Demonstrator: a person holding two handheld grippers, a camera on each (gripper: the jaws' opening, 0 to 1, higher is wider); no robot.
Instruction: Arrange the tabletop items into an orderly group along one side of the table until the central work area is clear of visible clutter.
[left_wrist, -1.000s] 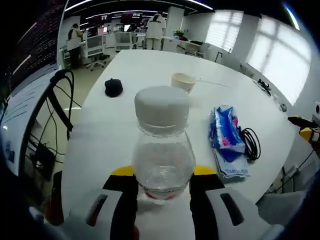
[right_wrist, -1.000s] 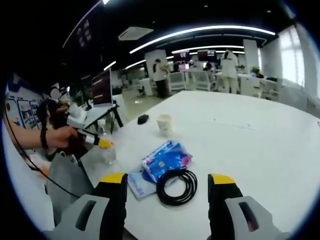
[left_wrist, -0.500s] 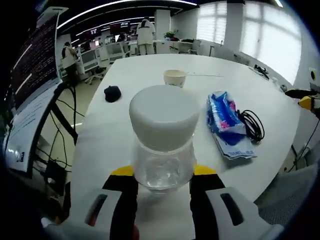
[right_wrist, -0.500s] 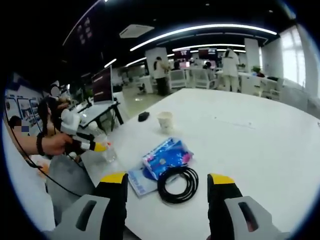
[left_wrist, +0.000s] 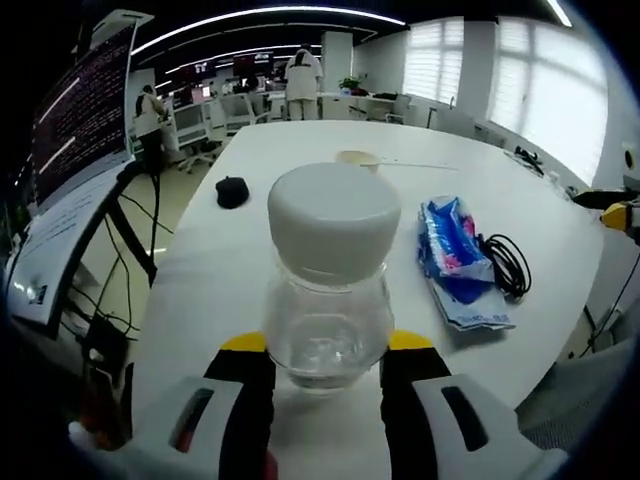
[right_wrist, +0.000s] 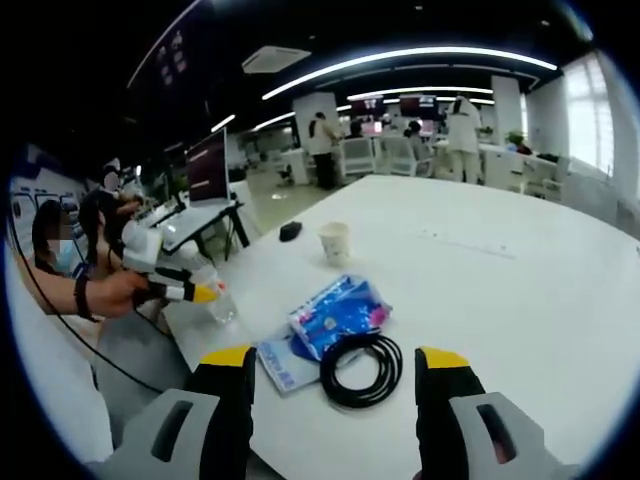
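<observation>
My left gripper (left_wrist: 324, 375) clamps a bottle (left_wrist: 326, 290); right gripper (right_wrist: 335, 385) jaws wide, cable coil (right_wrist: 361, 369) and blue packet (right_wrist: 338, 312) ahead at lower centre.

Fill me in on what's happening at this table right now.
A person is tidying a white table with a handheld gripper in each hand. The left gripper is shut on a clear bottle with a white cap, held near the table's edge. The right gripper is open and empty, aimed at a coiled black cable that lies beside a blue tissue pack. Farther back stand a paper cup and a small black object, neither yet gathered.
</observation>
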